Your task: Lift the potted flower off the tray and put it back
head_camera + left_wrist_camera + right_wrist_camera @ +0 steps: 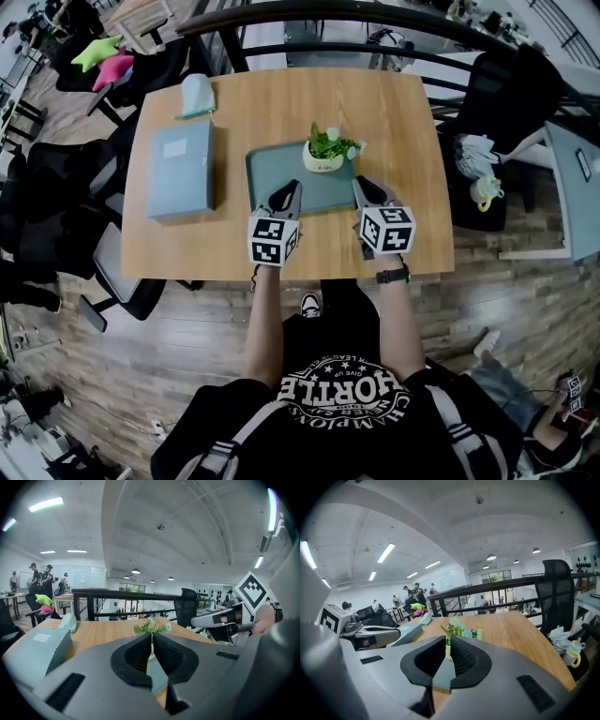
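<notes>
A small potted flower (327,152) in a white pot stands upright at the far right of the grey-green tray (272,169) on the wooden table. Both grippers hover side by side over the tray's near edge, pointing away from me toward the pot. My left gripper (292,192) sits left of the pot with its jaws shut and empty. My right gripper (361,185) is just right of it, also shut on nothing. The flower (151,628) peeks over the closed tips in the left gripper view. It shows the same way as the flower (461,631) in the right gripper view.
A flat blue-grey box (181,169) lies left of the tray, with a pale green pouch (197,94) behind it. A black railing (328,14) runs past the table's far edge. Office chairs (511,103) stand on both sides. People stand far off in the room.
</notes>
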`<state>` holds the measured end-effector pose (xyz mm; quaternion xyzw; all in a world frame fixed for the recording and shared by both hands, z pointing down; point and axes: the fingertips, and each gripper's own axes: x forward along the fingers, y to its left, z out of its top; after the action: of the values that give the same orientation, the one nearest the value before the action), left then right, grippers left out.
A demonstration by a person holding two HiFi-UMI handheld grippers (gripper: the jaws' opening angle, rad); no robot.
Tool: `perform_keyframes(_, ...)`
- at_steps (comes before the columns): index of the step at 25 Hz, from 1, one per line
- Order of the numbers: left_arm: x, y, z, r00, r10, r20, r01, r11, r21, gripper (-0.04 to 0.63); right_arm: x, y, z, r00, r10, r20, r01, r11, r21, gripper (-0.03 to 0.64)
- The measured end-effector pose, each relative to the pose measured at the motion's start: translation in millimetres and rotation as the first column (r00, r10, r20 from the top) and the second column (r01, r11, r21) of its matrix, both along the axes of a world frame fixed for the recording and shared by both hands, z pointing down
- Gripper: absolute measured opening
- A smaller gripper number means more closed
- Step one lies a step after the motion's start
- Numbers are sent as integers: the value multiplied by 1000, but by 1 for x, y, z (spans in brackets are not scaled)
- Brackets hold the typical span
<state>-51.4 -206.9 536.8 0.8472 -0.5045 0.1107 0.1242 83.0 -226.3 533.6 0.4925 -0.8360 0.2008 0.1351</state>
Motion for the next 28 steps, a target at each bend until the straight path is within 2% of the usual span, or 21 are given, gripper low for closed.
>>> perform_keyframes(9, 8, -29, 44, 998, 48, 42, -45, 997, -66, 21, 11, -25, 43, 999, -31, 38, 33, 998, -51, 80)
perform_keyframes(16, 5, -47, 69, 998, 66, 16, -64, 992, -113, 57, 11, -43, 65, 993, -89, 77, 96, 991, -90, 98)
perform_keyframes(20, 5, -57, 80, 995, 100, 7, -98, 986, -136, 96, 10, -49, 81, 984, -152, 87, 161, 981, -108, 176)
perform_keyframes(22, 6, -61, 85, 991, 131, 9, -128, 981, -146, 136, 11, -50, 92, 980, -184, 77, 192, 974, -122, 202)
perform_keyframes(28, 4, -71, 104, 973, 229, 25, -221, 958, -183, 190, 24, -65, 113, 960, -273, 59, 279, 949, -146, 293)
